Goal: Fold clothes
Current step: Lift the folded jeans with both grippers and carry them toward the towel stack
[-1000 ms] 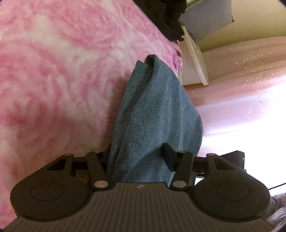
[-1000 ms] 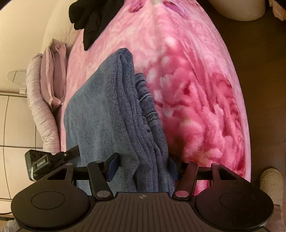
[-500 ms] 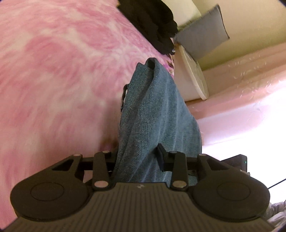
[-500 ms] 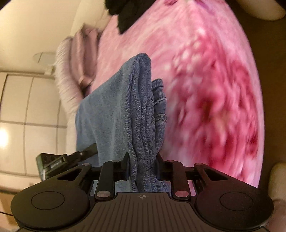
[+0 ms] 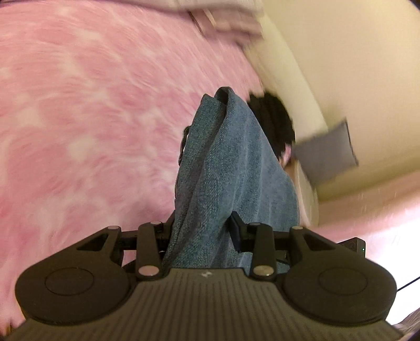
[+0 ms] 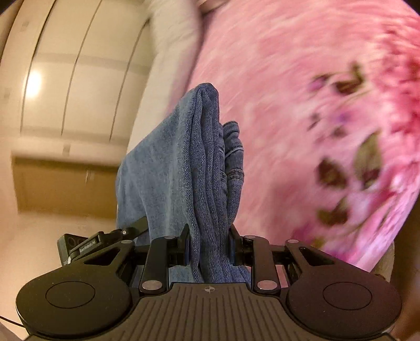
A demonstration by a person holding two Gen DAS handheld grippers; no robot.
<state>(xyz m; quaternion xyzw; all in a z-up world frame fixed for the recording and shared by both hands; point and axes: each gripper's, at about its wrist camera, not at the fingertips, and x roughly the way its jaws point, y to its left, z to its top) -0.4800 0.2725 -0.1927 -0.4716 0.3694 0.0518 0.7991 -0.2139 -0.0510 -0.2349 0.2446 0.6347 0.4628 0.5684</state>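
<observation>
Above the pink fleece blanket (image 5: 78,126), both claws carry the folded jeans (image 5: 231,168) clear of the bed. Left claw (image 5: 202,230): jaws clamped on a thick bunch of denim, fabric fills the gap and rises ahead of the fingers. Right claw (image 6: 208,249): same, jaws pinched on several stacked layers of the jeans (image 6: 183,170), stitched hem edges visible on the blanket side of the bundle.

Denim blocks the centre of both views; whatever lies directly beyond the jeans is hidden.

Around the jeans, left wrist view: a black garment (image 5: 273,123) lies just behind the top of the bundle, partly covered by it. A grey cushion (image 5: 325,157) sits past the black garment, near the cream wall (image 5: 354,65). Pale pink bedding (image 5: 223,15) is at the far edge of the blanket.

Right wrist view: blanket (image 6: 302,105) on one side of the jeans, with a dark floral print (image 6: 341,168). Pale wardrobe panels (image 6: 65,78) on the other side. The other claw's body (image 6: 92,244) pokes out from behind the denim. Background is motion-blurred.
</observation>
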